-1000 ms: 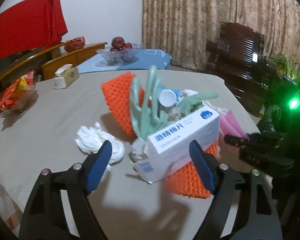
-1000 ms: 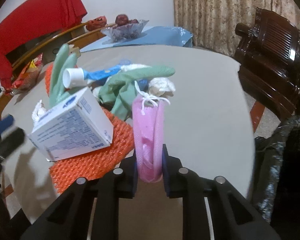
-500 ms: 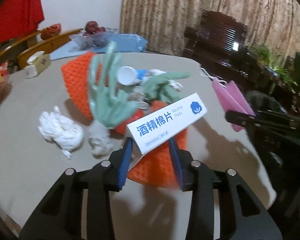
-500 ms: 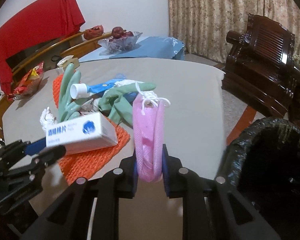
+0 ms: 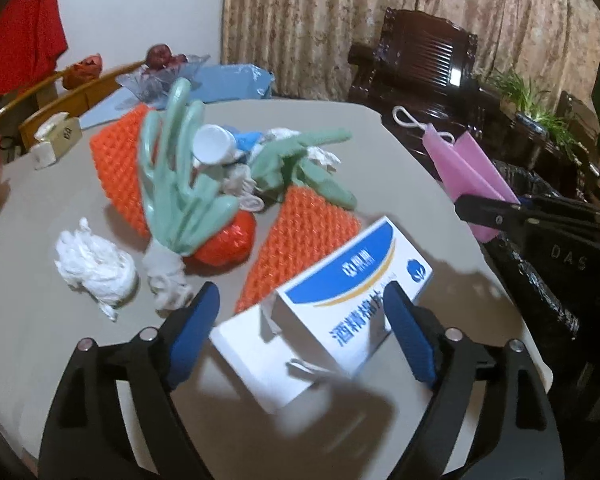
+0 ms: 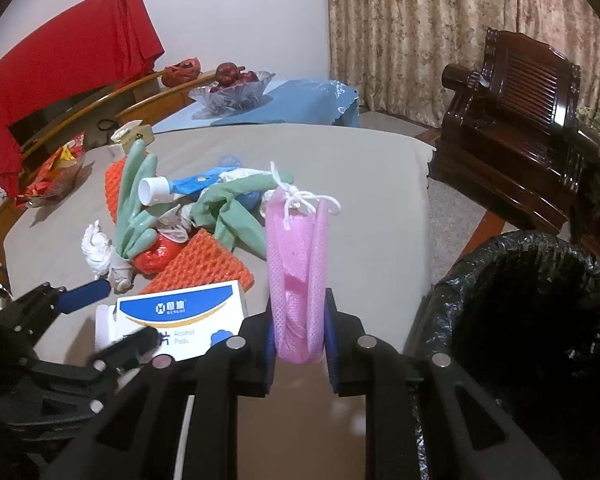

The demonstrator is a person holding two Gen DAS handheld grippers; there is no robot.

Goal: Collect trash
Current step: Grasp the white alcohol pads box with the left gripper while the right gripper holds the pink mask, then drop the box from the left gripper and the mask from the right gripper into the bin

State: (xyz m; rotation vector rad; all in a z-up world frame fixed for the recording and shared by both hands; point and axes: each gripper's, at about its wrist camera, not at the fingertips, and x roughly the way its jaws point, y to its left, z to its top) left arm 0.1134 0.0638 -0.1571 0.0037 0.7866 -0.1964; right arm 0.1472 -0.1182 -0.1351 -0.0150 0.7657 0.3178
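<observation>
Dropped from opening left gripper [image 5: 300, 332], alcohol-pad box [image 5: 340, 312] needs regrasping; right gripper [image 6: 298, 340] clamps pink mesh bag [image 6: 298, 256], binning next.

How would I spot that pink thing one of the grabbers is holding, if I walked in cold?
Find the grey table heaped with orange netting and green rubber gloves, with the black-lined trash bin at its near corner. Between them the right gripper clamps a pink mesh pouch upright. It is the only pink item, knotted on top with a white drawstring.
</observation>
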